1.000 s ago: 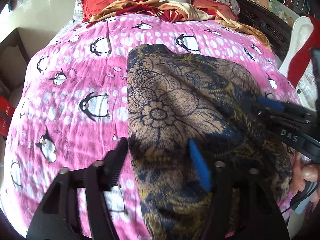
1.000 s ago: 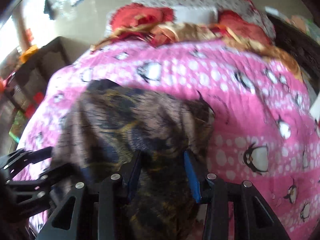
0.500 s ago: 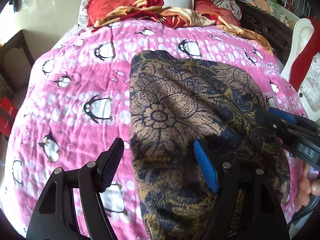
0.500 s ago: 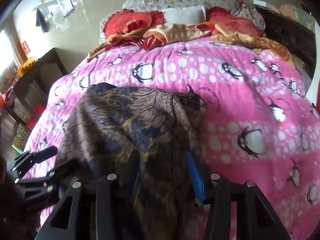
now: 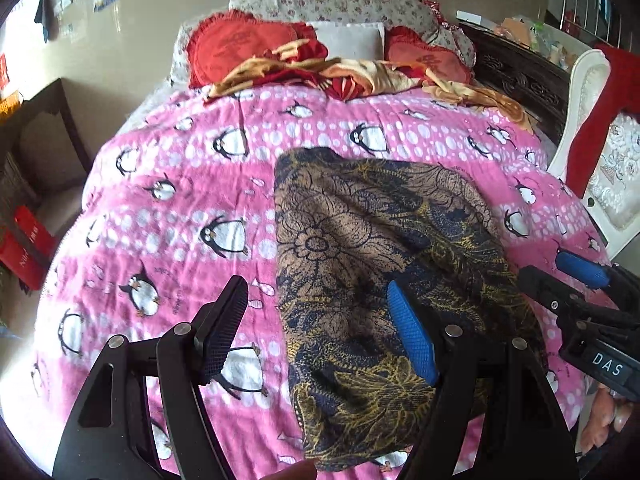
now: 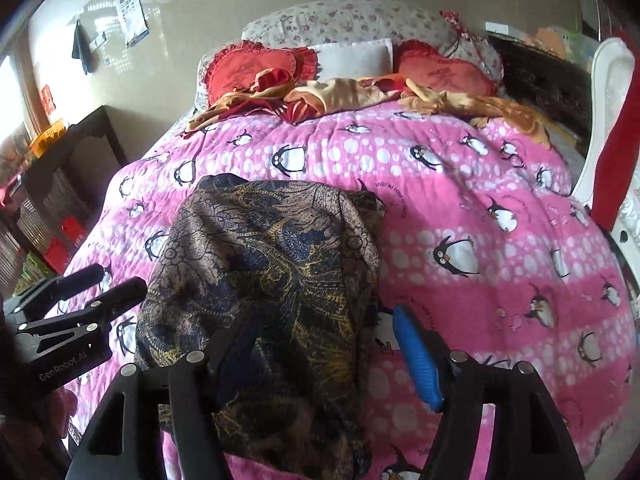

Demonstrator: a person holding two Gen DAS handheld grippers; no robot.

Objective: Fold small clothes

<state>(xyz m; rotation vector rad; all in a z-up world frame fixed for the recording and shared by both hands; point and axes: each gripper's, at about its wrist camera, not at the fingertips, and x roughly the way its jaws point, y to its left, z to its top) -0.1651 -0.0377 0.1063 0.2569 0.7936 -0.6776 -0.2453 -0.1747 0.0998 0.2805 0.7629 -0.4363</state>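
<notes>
A brown and dark blue floral garment (image 5: pixel 376 264) lies folded lengthwise on the pink penguin blanket (image 5: pixel 172 208); it also shows in the right wrist view (image 6: pixel 272 280). My left gripper (image 5: pixel 320 332) is open and empty, above the garment's near left edge. My right gripper (image 6: pixel 320 352) is open and empty, above the garment's near right edge. The right gripper shows at the right of the left wrist view (image 5: pixel 568 280), and the left gripper at the left of the right wrist view (image 6: pixel 108 284).
Red heart cushions (image 5: pixel 240 48), a white pillow (image 5: pixel 348 40) and an orange-red crumpled cloth (image 5: pixel 360 76) lie at the bed's head. A white chair (image 5: pixel 588 128) stands right of the bed, dark furniture (image 6: pixel 72 148) to the left.
My right gripper has opened and let go of the garment. Both grippers have pulled back toward the near edge of the bed. The garment now lies flat.
</notes>
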